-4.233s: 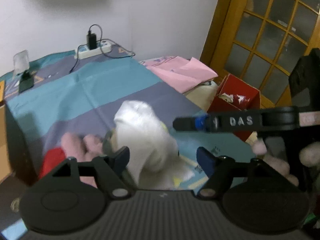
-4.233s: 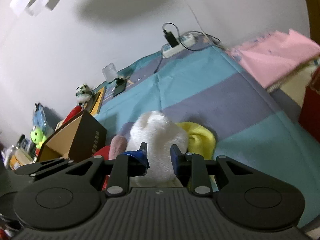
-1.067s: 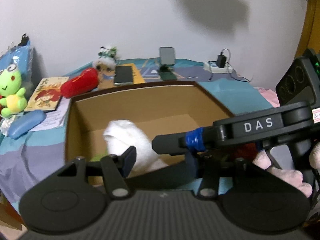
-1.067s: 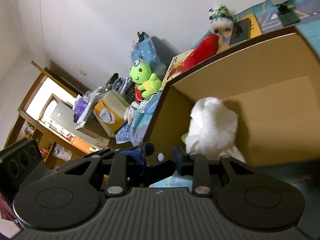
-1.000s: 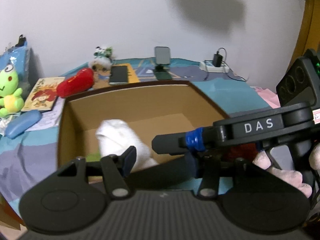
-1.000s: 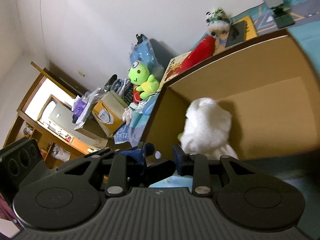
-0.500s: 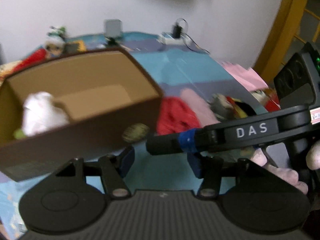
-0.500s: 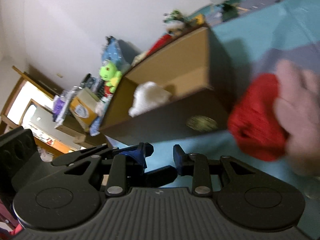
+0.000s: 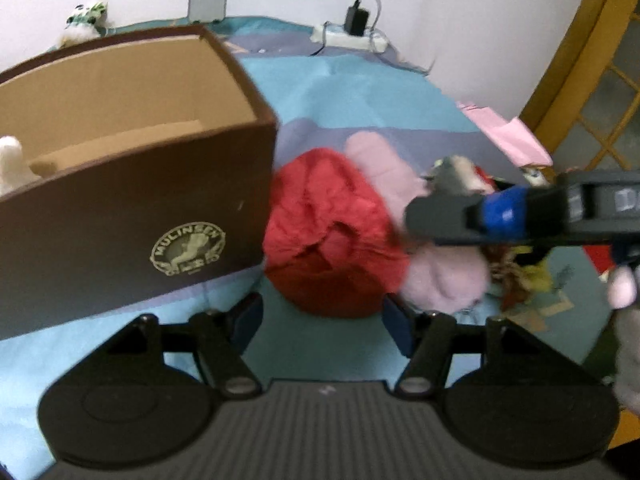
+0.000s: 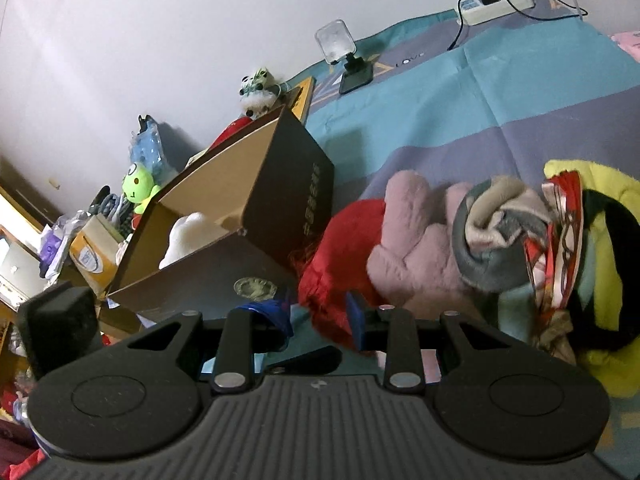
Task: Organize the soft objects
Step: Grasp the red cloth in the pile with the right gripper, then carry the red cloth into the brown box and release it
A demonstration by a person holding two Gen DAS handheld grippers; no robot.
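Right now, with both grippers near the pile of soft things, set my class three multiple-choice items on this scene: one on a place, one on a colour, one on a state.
1. Where is the white plush toy?
A. inside the cardboard box
B. on the pink cloth
C. between the left gripper's fingers

2. What colour is the soft item lying right beside the box?
A. green
B. red
C. white

3. How is the left gripper?
A. shut on a toy
B. open, holding nothing
C. out of view

Answers:
1 A: the white plush toy sits within the walls of the cardboard box.
2 B: the red soft item lies against the box's side.
3 B: the left gripper has its jaws apart, with nothing pressed between them.
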